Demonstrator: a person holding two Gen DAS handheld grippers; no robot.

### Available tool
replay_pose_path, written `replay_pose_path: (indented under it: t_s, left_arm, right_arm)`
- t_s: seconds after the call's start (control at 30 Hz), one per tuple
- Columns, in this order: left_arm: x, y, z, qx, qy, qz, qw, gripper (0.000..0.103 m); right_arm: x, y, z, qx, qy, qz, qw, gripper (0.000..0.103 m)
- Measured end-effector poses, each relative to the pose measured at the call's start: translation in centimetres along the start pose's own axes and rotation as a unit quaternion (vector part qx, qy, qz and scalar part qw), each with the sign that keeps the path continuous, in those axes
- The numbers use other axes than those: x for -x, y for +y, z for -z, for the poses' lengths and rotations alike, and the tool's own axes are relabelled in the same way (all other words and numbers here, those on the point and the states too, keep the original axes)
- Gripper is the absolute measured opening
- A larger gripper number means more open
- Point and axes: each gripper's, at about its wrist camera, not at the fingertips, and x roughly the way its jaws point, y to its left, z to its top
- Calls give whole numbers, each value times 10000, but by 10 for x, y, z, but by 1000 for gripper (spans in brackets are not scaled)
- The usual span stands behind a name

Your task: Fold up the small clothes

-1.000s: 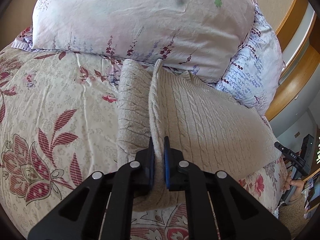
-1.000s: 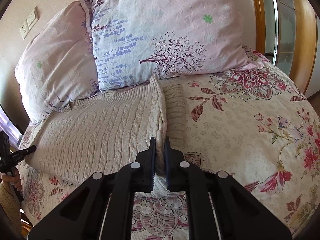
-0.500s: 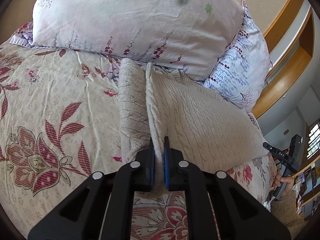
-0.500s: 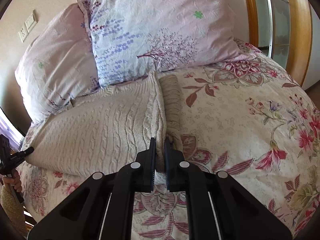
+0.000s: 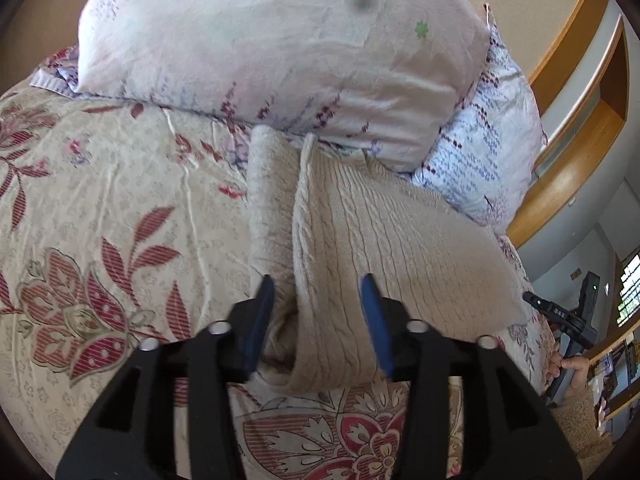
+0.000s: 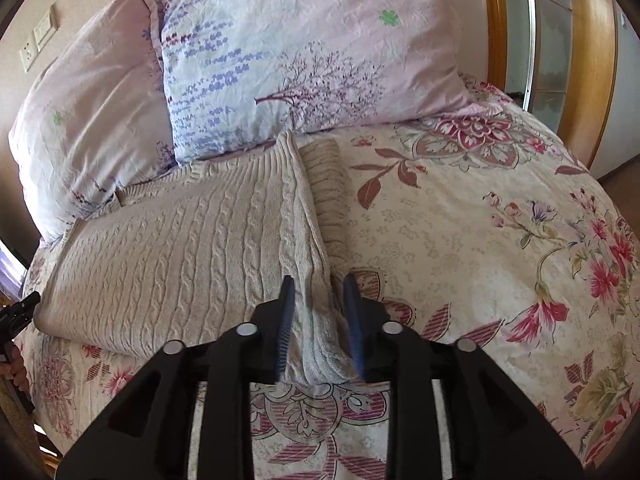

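Observation:
A beige cable-knit sweater (image 5: 384,240) lies folded on the floral bedspread, its far end against the pillows. My left gripper (image 5: 318,312) is open, its blue-padded jaws spread on either side of the sweater's raised side fold at the near end. The sweater also shows in the right wrist view (image 6: 192,240). My right gripper (image 6: 318,312) is open too, its jaws apart around the opposite side fold, which stands slack between them.
The floral bedspread (image 6: 480,240) covers the bed. Two pale floral pillows (image 5: 280,40) (image 6: 304,48) lean at the head. A wooden headboard (image 6: 592,80) stands at the right. A wall socket (image 6: 36,44) is at upper left.
Both grippers were shut on the sweater's side folds and have opened, letting the fabric go. The folds now rest loosely on the bed.

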Motion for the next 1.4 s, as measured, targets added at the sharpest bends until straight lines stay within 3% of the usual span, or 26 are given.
replay_pose_path:
  t_s: [0.03,0.13,0.33,0.57,0.97,1.17,1.4]
  left_arm:
    - [3,2,-5,28,-105,-96,9999,66]
    - [-1,12,-20,333,-88,-70,9994,68]
    - [-37,30,-33,1119,377,226,9927,68]
    - [-54,25,-40,1255,441,382,9904,67]
    - [-77,20,-45,1626,661,431,9835,26]
    - [-69,2,-52,1790,443,663,9806,20]
    - [-55,-52,-73,1688,141,1043,9800,19]
  right_arm:
    - [5,3,-2,15,-126,-39,9999,48]
    - [10,18,-8,187,-305,-297,9989,51]
    - [-11,61,-14,595,-27,-669,9960,54]
    - [-25,73,-10,625,203,-819,9945,54]
    - [-24,58,-8,408,228,-974,9942,54]
    - [-18,53,-9,396,169,-1043,9936,54]
    - [-8,40,-12,268,12,-1122,9933,54]
